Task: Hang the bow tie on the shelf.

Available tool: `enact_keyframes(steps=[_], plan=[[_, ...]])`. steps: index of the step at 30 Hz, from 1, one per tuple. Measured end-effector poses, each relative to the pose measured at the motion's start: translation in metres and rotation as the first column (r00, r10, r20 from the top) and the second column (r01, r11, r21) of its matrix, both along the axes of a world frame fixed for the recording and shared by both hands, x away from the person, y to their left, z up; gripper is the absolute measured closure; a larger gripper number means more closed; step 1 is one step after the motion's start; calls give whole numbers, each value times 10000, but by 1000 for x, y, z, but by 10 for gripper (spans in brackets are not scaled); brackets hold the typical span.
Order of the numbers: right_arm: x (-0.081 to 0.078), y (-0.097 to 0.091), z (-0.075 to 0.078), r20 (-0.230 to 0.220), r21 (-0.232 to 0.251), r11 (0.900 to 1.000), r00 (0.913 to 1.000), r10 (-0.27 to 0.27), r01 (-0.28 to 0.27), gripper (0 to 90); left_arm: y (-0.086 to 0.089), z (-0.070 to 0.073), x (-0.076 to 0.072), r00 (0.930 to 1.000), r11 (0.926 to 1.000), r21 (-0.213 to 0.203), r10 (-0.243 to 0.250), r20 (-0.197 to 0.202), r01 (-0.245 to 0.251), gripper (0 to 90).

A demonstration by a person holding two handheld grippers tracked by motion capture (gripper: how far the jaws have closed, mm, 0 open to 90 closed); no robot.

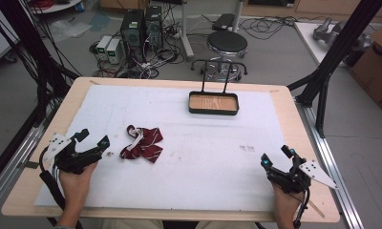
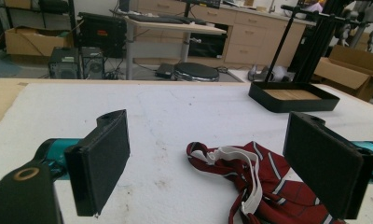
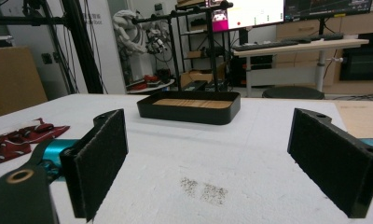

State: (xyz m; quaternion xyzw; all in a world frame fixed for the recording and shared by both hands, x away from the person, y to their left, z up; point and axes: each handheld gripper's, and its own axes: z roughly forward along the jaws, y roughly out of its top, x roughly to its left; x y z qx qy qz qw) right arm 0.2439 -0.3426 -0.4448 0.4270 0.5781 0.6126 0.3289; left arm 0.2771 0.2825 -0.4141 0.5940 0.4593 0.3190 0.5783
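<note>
Maroon striped cloth, a bow tie (image 1: pixel 142 144) with a white elastic strap, lies crumpled on the white mat (image 1: pixel 203 157) toward the table's left side. Nothing holds it. At the far edge of the mat, well apart from the cloth, stands a shallow black tray (image 1: pixel 213 110) with a wooden floor, and nothing lies in it.

Judged from how things lie, the work has barely begun: the bow tie is not yet gripped, and if it is bound for the tray (a guess from the layout), the whole lift, carry and release are left to do.

Seen from the high camera, the left gripper (image 1: pixel 94 140) rests near the mat's left edge, just beside the cloth and pointed toward it. Its jaws are spread wide. In the left gripper view the bow tie (image 2: pixel 264 186) sits between and slightly ahead of the two black pads, nearer one pad than the other, and touches neither as far as can be told.

The right gripper (image 1: pixel 276 157) waits at the table's near right, well apart from both cloth and tray. Its jaws are likewise spread wide and hold nothing; bare mat lies between its pads.
</note>
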Motion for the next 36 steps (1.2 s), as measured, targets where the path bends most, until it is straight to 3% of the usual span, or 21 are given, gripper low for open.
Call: enact_keyframes(steps=[2,9,14,16,19,25,29,30,31,35,36], plan=[[0,0,0,20,-3,10000,10000,18,-18,111,-1,0,0,9999,10000,56,-42,-157,43,150],[1,1,0,19,-62,9999,10000,85,-85,111,0,1,-3,9999,9997,-186,144,-49,-145,153],[1,2,0,-37,-98,9999,10000,83,-84,111,-2,0,-1,9999,9996,-269,-129,-113,126,154],[1,2,0,-29,-100,9999,10000,92,-93,111,-5,0,-1,9997,9998,-51,-184,-127,184,154],[1,2,0,-17,-166,9998,10000,86,-87,111,-7,1,0,9995,9997,-53,-236,-203,235,154],[1,3,0,-69,-173,9998,10000,71,-73,111,-22,-4,13,9964,9989,311,-336,-779,361,150],[1,4,0,-101,-218,9997,9999,63,-65,111,-34,-9,25,9845,9969,301,-662,-1625,720,161],[1,4,0,-33,-297,9995,10000,83,-84,111,-42,-12,32,9691,9947,499,-758,-2348,899,163],[1,4,0,-33,-297,9995,10000,83,-84,111,-42,-12,32,9691,9947,499,-758,-2348,899,173],[1,4,0,-77,-315,9995,9999,83,-86,111,-53,-18,46,9333,9914,412,-1026,-3442,1241,193],[1,4,0,-61,-336,9994,9999,103,-105,111,-57,-19,48,9303,9910,393,-1060,-3512,1277,219]])
